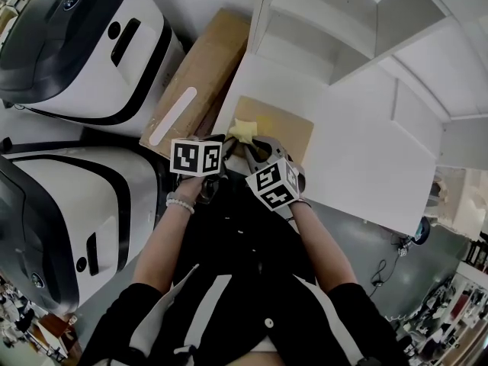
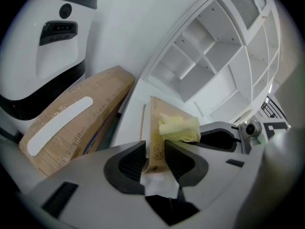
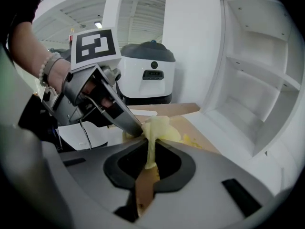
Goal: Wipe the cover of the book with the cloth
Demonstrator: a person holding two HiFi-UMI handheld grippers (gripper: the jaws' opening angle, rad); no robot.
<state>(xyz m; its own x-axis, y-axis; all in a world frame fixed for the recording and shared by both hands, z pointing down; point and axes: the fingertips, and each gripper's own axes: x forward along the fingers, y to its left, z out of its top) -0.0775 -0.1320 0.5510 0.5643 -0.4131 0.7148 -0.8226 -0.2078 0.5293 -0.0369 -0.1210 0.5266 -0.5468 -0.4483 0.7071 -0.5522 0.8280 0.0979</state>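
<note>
On the white desk top [image 1: 366, 166], just beside the cardboard box [image 1: 200, 75], lies the book [image 1: 286, 132], its plain brown cover facing up. It sits askew to the box. Its far edge runs away from the box and slants a little toward the person. Its near side is hidden under the two grippers, so I cannot tell for certain which way the long axis lies. In the left gripper view the book is seen almost edge-on, stretching straight away from the jaws.

The yellow cloth [image 1: 245, 130] is bunched on the cover at the end of the book nearest the box.

The left gripper [image 2: 155, 149] comes in on the box side. Its jaws stand narrow and clamp the near edge of the book, one pad pressed to each face, with pale pages showing just behind the pads. The right gripper [image 3: 151, 149] is on the side away from the box, close beside the left one. Its jaws are drawn nearly together and pinch a fold of the cloth, which rises from them into the bunch lying on the cover. Both grippers slope down toward the book.

Beyond the box stand two large white machines with black trim [image 1: 76, 44]. On the far side of the book from the box, white shelving [image 1: 343, 21] rises from the back of the desk top.
</note>
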